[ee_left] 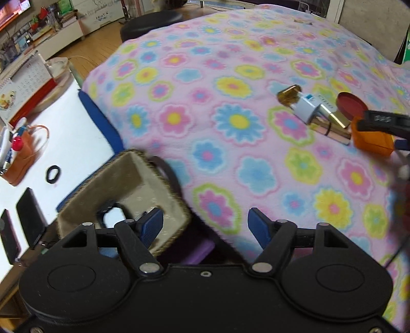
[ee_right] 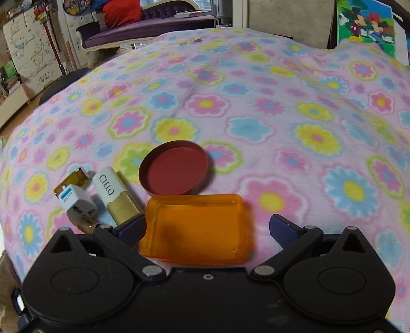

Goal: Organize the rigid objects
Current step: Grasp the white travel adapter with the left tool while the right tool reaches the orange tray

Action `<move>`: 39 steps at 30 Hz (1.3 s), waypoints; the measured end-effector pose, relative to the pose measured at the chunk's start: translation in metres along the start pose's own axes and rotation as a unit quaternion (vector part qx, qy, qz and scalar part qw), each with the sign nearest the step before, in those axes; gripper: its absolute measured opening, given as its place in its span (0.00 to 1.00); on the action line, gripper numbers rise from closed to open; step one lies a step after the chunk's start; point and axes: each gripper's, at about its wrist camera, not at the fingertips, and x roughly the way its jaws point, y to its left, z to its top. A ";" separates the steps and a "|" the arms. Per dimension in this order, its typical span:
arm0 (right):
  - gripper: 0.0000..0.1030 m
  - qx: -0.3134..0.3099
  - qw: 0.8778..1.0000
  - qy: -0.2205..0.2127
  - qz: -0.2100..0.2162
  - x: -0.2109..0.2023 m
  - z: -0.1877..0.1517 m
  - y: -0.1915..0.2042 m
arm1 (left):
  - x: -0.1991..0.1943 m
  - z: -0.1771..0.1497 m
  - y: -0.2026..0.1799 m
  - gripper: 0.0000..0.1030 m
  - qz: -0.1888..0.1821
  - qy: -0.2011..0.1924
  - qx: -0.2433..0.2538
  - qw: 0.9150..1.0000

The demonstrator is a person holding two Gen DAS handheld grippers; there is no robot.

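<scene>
On the flowered blanket (ee_right: 256,107) lie an orange translucent box (ee_right: 197,228), a round red lid (ee_right: 176,167), a white-and-gold tube marked CIELO (ee_right: 115,194), a white plug adapter (ee_right: 77,202) and a small amber piece (ee_right: 71,179). My right gripper (ee_right: 207,229) is open, its fingers on either side of the orange box, with a gap on the right. In the left wrist view the same cluster sits at the right: the orange box (ee_left: 371,138) and the red lid (ee_left: 351,105). My left gripper (ee_left: 205,226) is open and empty beside a woven basket (ee_left: 143,184) holding a round object (ee_left: 112,217).
A white desk (ee_left: 77,128) left of the bed carries dark phones (ee_left: 28,212), a black hair tie (ee_left: 53,174), a brown pouch (ee_left: 23,156) and a calendar (ee_left: 28,84). A black stool (ee_left: 151,23) stands beyond. A purple item (ee_left: 197,251) lies under the basket.
</scene>
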 end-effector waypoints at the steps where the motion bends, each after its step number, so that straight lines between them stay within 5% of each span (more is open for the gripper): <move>1: 0.99 -0.001 1.000 -0.001 0.005 0.001 0.000 0.000 | 0.001 0.001 -0.002 0.67 -0.006 0.001 -0.005 1.000; 6: 0.99 -0.004 1.000 -0.002 0.014 0.001 0.003 -0.016 | 0.007 0.013 -0.016 0.67 -0.035 0.003 -0.023 0.999; 14: 0.99 0.000 0.997 -0.056 -0.061 0.005 0.013 -0.063 | 0.028 0.052 -0.062 0.67 -0.066 0.007 -0.024 0.998; 18: 0.99 -0.010 0.994 -0.102 -0.024 0.013 0.011 -0.080 | 0.038 0.079 -0.085 0.68 -0.090 0.006 -0.039 0.995; 24: 1.00 0.039 0.984 -0.167 0.055 0.022 0.002 -0.106 | 0.060 0.110 -0.112 0.68 -0.073 0.006 -0.034 0.997; 29: 1.00 0.026 0.982 -0.176 0.057 0.024 0.000 -0.101 | 0.083 0.126 -0.126 0.68 -0.048 0.019 -0.020 0.998; 34: 1.00 0.037 0.981 -0.176 0.072 0.023 0.000 -0.106 | 0.102 0.136 -0.136 0.56 -0.043 0.038 -0.025 0.998; 36: 1.00 0.044 0.980 -0.177 0.079 0.022 0.000 -0.109 | 0.111 0.139 -0.138 0.43 -0.048 0.056 -0.029 0.997; 39: 1.00 0.052 0.979 -0.177 0.087 0.022 -0.002 -0.112 | 0.112 0.138 -0.140 0.43 -0.044 0.056 -0.031 0.997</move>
